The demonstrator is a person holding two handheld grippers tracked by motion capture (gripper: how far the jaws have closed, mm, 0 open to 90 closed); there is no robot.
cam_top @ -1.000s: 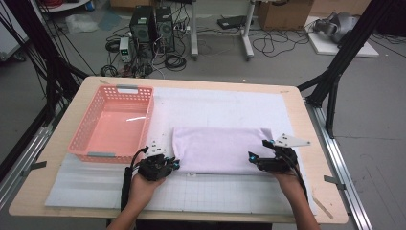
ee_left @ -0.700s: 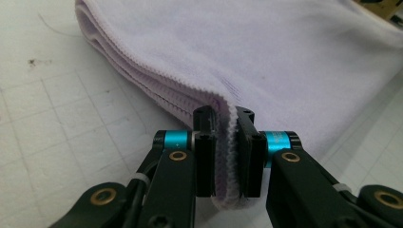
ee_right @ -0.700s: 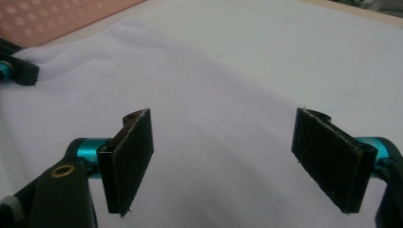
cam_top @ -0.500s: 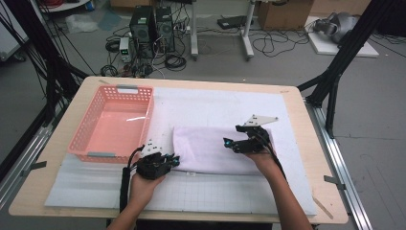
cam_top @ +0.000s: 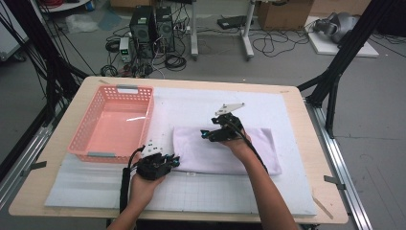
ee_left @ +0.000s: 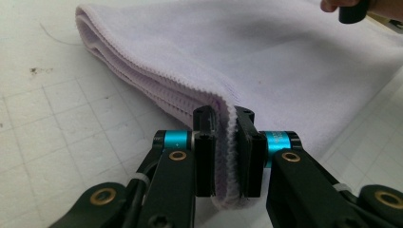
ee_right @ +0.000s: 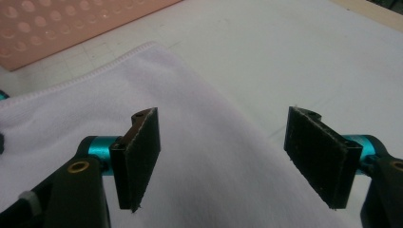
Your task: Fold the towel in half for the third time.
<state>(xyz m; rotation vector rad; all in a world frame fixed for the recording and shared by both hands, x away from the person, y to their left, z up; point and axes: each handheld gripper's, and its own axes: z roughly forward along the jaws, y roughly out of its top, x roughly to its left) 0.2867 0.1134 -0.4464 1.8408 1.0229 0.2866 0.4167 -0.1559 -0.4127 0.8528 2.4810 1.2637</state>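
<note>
Pinching towel (ee_left: 266,61) edge, left gripper (ee_left: 223,156); right gripper (ee_right: 228,156) wide, closing, empty.

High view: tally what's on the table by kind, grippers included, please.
Folded lilac towel: 1
Pink basket: 1
White mat: 1
Grippers: 2, left gripper and right gripper
Total: 5

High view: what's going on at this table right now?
A person is folding a lilac towel on the white mat. The left gripper is shut on the towel's near left corner. The right gripper, jaws open and just narrowing with nothing pinched, hovers over the middle of the towel. The pink basket sits beside it.
</note>
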